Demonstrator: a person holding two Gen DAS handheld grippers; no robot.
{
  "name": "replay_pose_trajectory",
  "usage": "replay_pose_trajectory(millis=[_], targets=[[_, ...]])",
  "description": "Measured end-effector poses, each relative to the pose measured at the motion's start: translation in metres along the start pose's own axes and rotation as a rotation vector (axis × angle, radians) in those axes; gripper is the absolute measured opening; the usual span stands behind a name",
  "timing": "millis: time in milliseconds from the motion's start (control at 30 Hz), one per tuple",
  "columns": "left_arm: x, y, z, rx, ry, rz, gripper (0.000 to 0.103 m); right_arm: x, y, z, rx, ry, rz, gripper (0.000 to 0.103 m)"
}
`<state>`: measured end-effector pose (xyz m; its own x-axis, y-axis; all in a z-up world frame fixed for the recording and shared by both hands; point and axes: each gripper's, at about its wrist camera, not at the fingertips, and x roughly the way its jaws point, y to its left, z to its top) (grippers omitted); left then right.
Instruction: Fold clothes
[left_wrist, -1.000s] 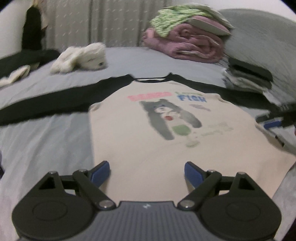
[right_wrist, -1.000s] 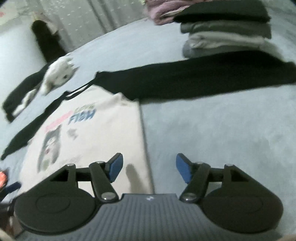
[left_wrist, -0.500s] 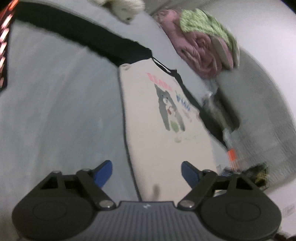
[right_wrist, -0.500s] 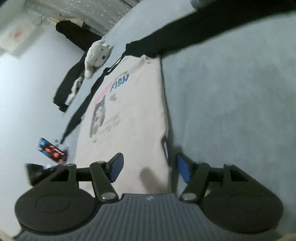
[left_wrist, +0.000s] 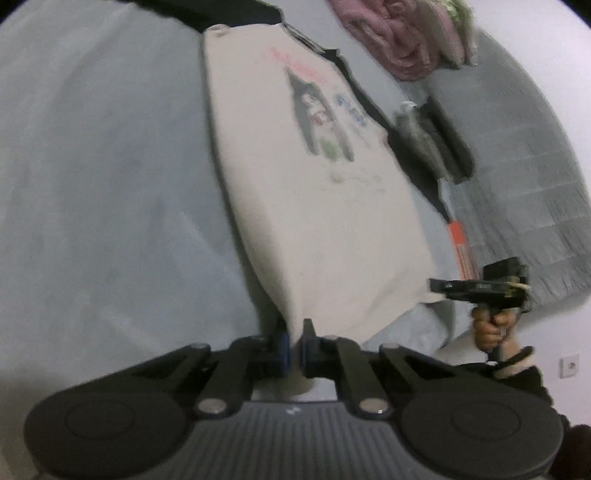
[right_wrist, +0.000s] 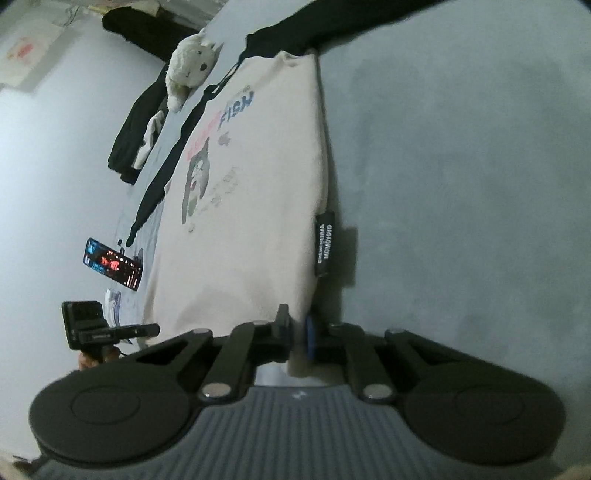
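Observation:
A cream shirt (left_wrist: 314, 206) with black sleeves and a bear print lies spread face up on a grey bed (left_wrist: 92, 184). My left gripper (left_wrist: 293, 341) is shut on one bottom corner of the shirt's hem. My right gripper (right_wrist: 297, 332) is shut on the other bottom corner of the same shirt (right_wrist: 251, 192), just below a black side label (right_wrist: 324, 243). Each view shows the other gripper out at the far hem corner: the right gripper (left_wrist: 436, 286) in a hand, and the left gripper (right_wrist: 153, 329).
A pink and green bedding pile (left_wrist: 406, 37) and a stack of folded dark clothes (left_wrist: 432, 136) sit past the shirt. A white plush toy (right_wrist: 192, 70), dark clothes (right_wrist: 129, 147) and a lit phone (right_wrist: 112, 264) lie along the bed's other side.
Both grippers came down to the shirt's bottom hem and went from open to shut, each on a hem corner. Both views tilted sideways.

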<state>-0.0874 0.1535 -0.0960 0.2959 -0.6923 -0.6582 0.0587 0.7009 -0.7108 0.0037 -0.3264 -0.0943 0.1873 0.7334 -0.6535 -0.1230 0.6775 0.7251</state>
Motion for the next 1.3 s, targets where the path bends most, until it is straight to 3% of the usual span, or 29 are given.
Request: replay_pose_trajectory(millis=[167,333,367,433,500,533,600,700,833,933,1133,1300], targets=[[-0.003,-0.006,0.001,0.031,0.028,0.03,0.006,-0.004,-0.005,-0.004,-0.022,0.037,-0.036,0.008],[-0.002,0.011,0.001,-0.002,0.041,0.005,0.01,-0.01,-0.009,-0.007,-0.035,0.056,-0.052,0.008],[-0.005,0.012,0.001,0.007,0.043,0.004,0.011,-0.012,-0.01,-0.007,-0.035,0.056,-0.051,0.013],[-0.013,0.017,0.001,-0.004,0.035,-0.001,0.017,-0.016,-0.011,-0.008,-0.035,0.056,-0.049,0.021],[-0.019,0.022,0.004,-0.041,0.017,-0.007,0.033,-0.022,-0.013,-0.008,-0.028,0.039,-0.053,0.025],[-0.023,0.023,0.006,-0.047,-0.01,-0.004,0.04,-0.025,-0.012,-0.008,-0.026,0.019,-0.063,0.029],[-0.031,0.016,0.01,-0.028,-0.09,0.022,0.064,-0.033,-0.009,-0.006,-0.031,-0.035,-0.088,0.04],[-0.036,-0.001,0.018,0.014,-0.222,0.097,0.083,-0.038,0.0,0.0,-0.044,-0.144,-0.157,0.051],[-0.02,-0.03,0.034,0.073,-0.347,0.227,0.09,-0.031,0.023,0.009,-0.105,-0.34,-0.373,0.062],[0.005,-0.057,0.047,0.142,-0.408,0.333,0.093,-0.015,0.045,0.016,-0.202,-0.457,-0.518,0.064],[0.056,-0.101,0.059,0.345,-0.498,0.458,0.101,0.023,0.081,0.026,-0.383,-0.624,-0.611,0.086],[0.105,-0.108,0.066,0.41,-0.449,0.516,0.102,0.068,0.097,0.037,-0.509,-0.584,-0.635,0.099]])
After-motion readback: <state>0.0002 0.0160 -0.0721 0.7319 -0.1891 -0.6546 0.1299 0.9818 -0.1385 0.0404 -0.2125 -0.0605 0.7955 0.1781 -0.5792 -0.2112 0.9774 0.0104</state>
